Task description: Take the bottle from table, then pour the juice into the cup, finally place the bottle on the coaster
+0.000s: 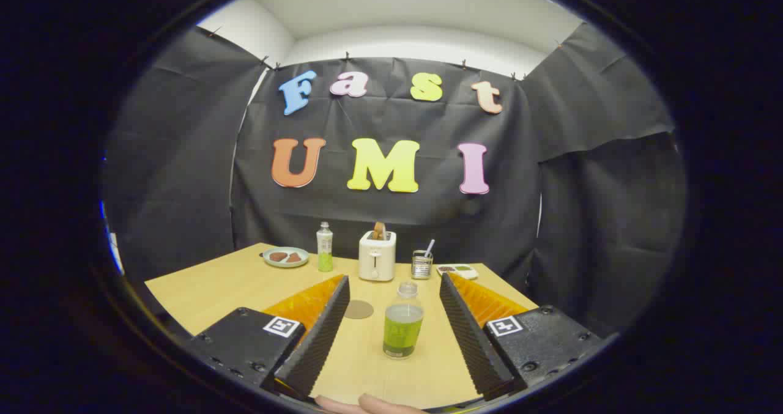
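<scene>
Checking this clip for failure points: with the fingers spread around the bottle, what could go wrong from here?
1. The gripper is open, the uncapped bottle between its fingers untouched; an off-centre close could tip it and spill juice.
2. A second bottle stands beyond, easy to confuse.
3. The coaster lies close beside the left finger and might get nudged.

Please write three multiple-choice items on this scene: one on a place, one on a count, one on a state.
1. Where is the near bottle?
A. Upright between the fingers
B. On the coaster
C. Behind the toaster

2. How many bottles stand on the table?
A. One
B. Two
C. Three

3. How is the gripper?
A. Shut on the bottle
B. Shut on nothing
C. Open

Answers:
1. A, it stands apart from both fingers, the coaster bare beside it.
2. B, a far bottle stands by the plate.
3. C, its fingers are spread wide with gaps either side of the bottle.
</scene>
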Available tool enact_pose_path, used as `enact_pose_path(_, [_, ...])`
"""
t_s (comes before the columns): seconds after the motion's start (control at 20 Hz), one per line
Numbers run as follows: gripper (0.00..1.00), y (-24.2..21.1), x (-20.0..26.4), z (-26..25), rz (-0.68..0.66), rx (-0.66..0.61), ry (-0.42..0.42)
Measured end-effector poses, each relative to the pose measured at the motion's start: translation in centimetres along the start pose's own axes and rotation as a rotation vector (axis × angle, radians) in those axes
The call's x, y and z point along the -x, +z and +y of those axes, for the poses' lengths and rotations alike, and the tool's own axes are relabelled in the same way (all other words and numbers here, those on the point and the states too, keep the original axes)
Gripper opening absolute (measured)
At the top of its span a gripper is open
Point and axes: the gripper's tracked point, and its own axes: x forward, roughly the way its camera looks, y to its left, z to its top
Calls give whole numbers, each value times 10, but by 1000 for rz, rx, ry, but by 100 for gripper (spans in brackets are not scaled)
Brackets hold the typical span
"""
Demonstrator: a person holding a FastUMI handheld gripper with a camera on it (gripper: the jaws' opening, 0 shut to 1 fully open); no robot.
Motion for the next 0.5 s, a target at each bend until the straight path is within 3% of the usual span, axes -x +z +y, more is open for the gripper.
enact_pose_path(0.5, [96,12,9,-11,-40,15,-14])
